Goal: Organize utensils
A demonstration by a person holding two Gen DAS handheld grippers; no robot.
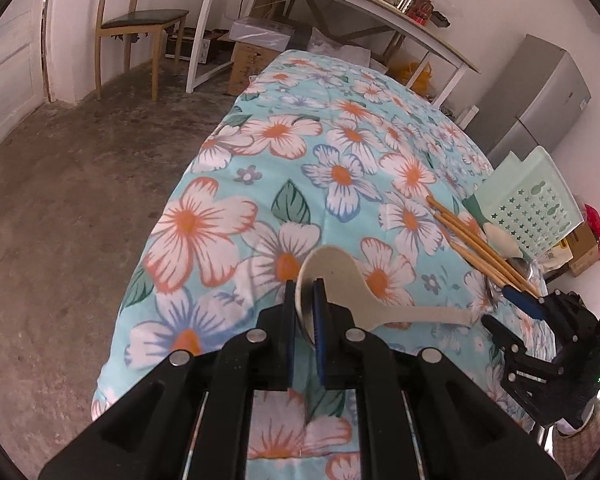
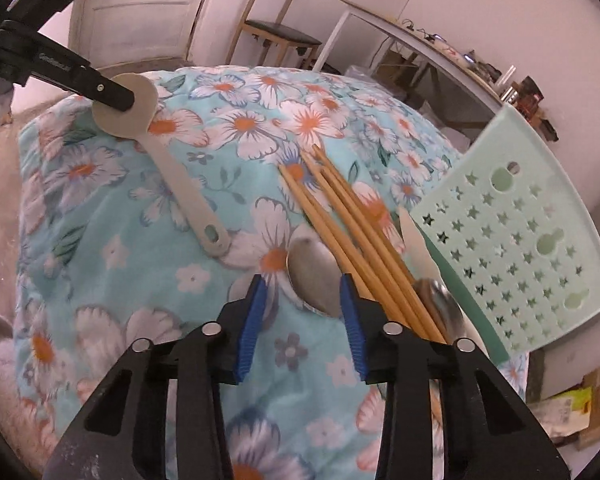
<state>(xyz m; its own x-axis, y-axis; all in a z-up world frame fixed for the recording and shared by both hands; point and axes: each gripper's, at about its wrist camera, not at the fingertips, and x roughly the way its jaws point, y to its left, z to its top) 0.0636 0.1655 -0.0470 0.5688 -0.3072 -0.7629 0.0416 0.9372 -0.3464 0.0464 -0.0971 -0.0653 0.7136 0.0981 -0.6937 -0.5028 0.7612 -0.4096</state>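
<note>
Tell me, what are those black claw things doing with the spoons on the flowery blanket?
A person is tidying utensils with two hand-held grippers. The left gripper is pinching the round end of a beige rice paddle. The right gripper is open, with a metal spoon between its fingers, not grabbed yet. Wooden chopsticks lie beside the spoon, next to a green basket lying tipped over on the floral cloth.

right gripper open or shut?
Open. Right gripper has its blue pads wide apart, straddling the metal spoon bowl without visibly clamping it.
</note>
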